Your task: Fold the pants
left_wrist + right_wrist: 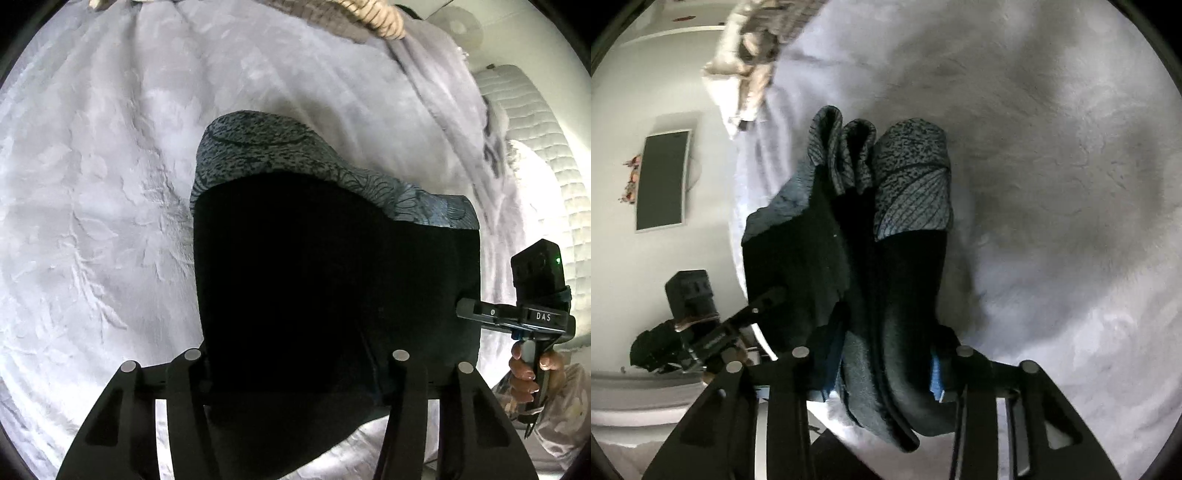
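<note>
Dark folded pants (314, 277) with a grey patterned band (280, 151) at the far end lie on a pale embossed bedspread (92, 221). My left gripper (295, 356) has the near end of the pants bunched between its fingers, which are closed onto the cloth. In the right wrist view the pants (905, 277) show as a thick stack of layers. My right gripper (882, 354) clamps that stack, with its blue pads (936, 376) pressing both sides. The right gripper (461, 308) meets the pants' right edge and the left gripper (768, 295) meets their left edge.
A person's hand (524, 373) holds the right gripper's handle. A white quilted mattress edge (535, 147) runs along the right. A rumpled patterned blanket (753, 62) lies at the bed's far end. A dark screen (661, 181) hangs on the wall beyond the bed.
</note>
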Demonstrator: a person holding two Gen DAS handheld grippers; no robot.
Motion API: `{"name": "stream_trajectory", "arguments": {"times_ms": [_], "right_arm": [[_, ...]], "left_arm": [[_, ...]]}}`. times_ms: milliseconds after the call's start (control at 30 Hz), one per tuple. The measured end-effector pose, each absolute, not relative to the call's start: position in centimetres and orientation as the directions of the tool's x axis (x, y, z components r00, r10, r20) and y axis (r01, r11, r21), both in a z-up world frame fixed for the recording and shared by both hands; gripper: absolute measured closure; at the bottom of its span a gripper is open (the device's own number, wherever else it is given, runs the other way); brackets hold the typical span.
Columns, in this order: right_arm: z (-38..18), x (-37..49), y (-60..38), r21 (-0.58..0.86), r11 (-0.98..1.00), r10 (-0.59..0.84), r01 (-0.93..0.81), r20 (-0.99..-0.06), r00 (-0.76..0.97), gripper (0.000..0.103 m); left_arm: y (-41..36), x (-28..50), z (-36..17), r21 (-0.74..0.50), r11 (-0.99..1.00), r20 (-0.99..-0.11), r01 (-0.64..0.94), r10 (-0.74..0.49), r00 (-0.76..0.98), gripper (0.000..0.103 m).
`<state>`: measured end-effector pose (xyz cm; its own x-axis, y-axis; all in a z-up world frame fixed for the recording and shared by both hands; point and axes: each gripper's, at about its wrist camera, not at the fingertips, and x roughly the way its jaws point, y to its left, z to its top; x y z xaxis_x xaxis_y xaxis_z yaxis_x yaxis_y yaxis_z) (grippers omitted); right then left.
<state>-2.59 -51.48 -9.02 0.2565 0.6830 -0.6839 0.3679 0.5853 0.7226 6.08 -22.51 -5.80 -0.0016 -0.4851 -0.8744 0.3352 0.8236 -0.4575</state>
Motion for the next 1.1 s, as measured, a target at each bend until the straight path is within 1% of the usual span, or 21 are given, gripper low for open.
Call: {"name": "stream_trajectory", "arguments": {"times_ms": [167, 267, 467, 567, 633, 667, 700, 733, 767, 800, 833, 933, 1000, 1100], "right_arm": [[-5.3, -4.3, -48.4, 0.716, 0.606, 0.661, 0.347, -0.695, 0.281, 0.063], [-3.6, -5.9, -45.8, 0.731, 0.587, 0.659, 0.348, -0.681, 0.318, 0.063], [-2.8, -6.3, -38.1, 0.757, 0.564, 0.679, 0.330, -0.653, 0.337, 0.063], [-3.7, -5.6, -34.6, 0.754, 0.571, 0.680, 0.324, -0.656, 0.328, 0.063], [-5.1, -5.1, -32.8, 0.735, 0.592, 0.665, 0.331, -0.677, 0.314, 0.063], [-6.1, -4.8, -32.1, 0.721, 0.600, 0.657, 0.348, -0.692, 0.300, 0.063], [-7.6, -4.6, -31.4, 0.687, 0.619, 0.637, 0.380, -0.723, 0.268, 0.062], [-8.3, -4.6, -31.0, 0.652, 0.643, 0.613, 0.401, -0.753, 0.241, 0.057], [-9.2, -4.5, -30.7, 0.588, 0.687, 0.561, 0.427, -0.802, 0.203, 0.052], [-9.4, -4.6, -30.4, 0.544, 0.717, 0.523, 0.437, -0.833, 0.180, 0.041], [-9.2, -4.8, -30.3, 0.508, 0.741, 0.488, 0.439, -0.857, 0.168, 0.036], [-7.8, -5.5, -30.5, 0.423, 0.800, 0.404, 0.426, -0.904, 0.139, 0.034], [-6.8, -6.1, -30.9, 0.367, 0.824, 0.348, 0.432, -0.929, 0.126, 0.034], [-5.3, -7.5, -30.9, 0.347, 0.823, 0.319, 0.451, -0.938, 0.138, 0.034]], "left_arm": [[-18.5, 4.6, -3.0, -0.469, 0.796, -0.858, 0.382, -0.513, 0.017, 0.047], [-15.2, 4.0, -1.6, -0.476, 0.791, -0.853, 0.384, -0.521, 0.016, 0.047], [-7.2, 3.0, 0.3, -0.383, 0.834, -0.891, 0.397, -0.448, 0.081, 0.047], [-5.0, 3.7, -0.9, -0.342, 0.863, -0.911, 0.372, -0.402, 0.095, 0.047], [-3.3, 4.0, -2.8, -0.301, 0.882, -0.927, 0.363, -0.359, 0.105, 0.046], [-3.0, 4.2, -4.5, -0.282, 0.895, -0.940, 0.346, -0.330, 0.088, 0.044], [-2.7, 4.3, -6.0, -0.260, 0.910, -0.953, 0.324, -0.296, 0.067, 0.039], [-2.4, 4.3, -6.9, -0.247, 0.919, -0.959, 0.307, -0.278, 0.059, 0.033], [-1.9, 4.3, -7.1, -0.248, 0.923, -0.958, 0.293, -0.279, 0.068, 0.029], [-1.6, 4.2, -6.8, -0.248, 0.927, -0.956, 0.283, -0.280, 0.081, 0.029], [-1.4, 4.0, -6.3, -0.235, 0.930, -0.957, 0.284, -0.272, 0.098, 0.029], [-0.9, 3.3, -4.7, -0.147, 0.936, -0.966, 0.318, -0.205, 0.157, 0.029], [-0.7, 2.9, -3.9, -0.126, 0.937, -0.968, 0.325, -0.188, 0.167, 0.029], [-1.0, 2.5, -2.8, -0.103, 0.939, -0.969, 0.329, -0.169, 0.178, 0.029]]}}
